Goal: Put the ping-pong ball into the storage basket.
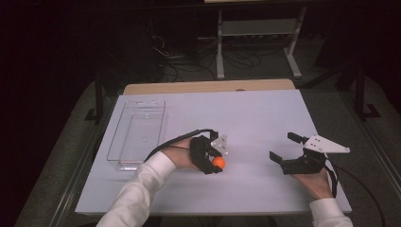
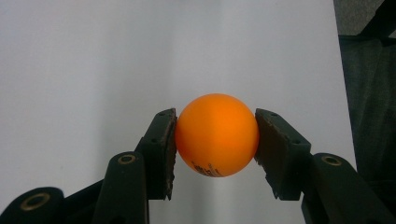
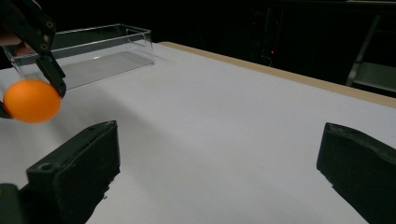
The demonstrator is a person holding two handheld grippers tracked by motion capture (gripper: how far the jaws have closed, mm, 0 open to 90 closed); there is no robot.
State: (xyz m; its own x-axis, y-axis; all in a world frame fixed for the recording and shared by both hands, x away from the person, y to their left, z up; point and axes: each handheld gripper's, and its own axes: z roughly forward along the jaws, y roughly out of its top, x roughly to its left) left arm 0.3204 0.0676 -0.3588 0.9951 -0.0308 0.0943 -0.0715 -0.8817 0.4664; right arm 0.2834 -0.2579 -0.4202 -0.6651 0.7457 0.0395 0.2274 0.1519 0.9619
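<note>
The left gripper point(image 2: 215, 140) is pinching an orange ball point(image 2: 217, 135) squarely between its two pads, one pad pressing on each side at the ball's widest part, which looks like the reason it is sitting so steadily there; the ball is filling the gap between the fingertips, with white table point(image 1: 265, 123) showing behind it, and I judge it is being held clear of the surface, though the shadow alone is hardly proving that. The clear plastic tray point(image 1: 137, 135) is lying beyond and to the outer side of those fingers, well apart from them; it is probably where the ball is heading, since it is standing empty and open-topped. The right gripper point(image 1: 283, 147) is resting on the table with its jaws spread wide and nothing between them, pointing toward the ball from a distance; it seems to be simply waiting, out of the way of the carrying hand.
</note>
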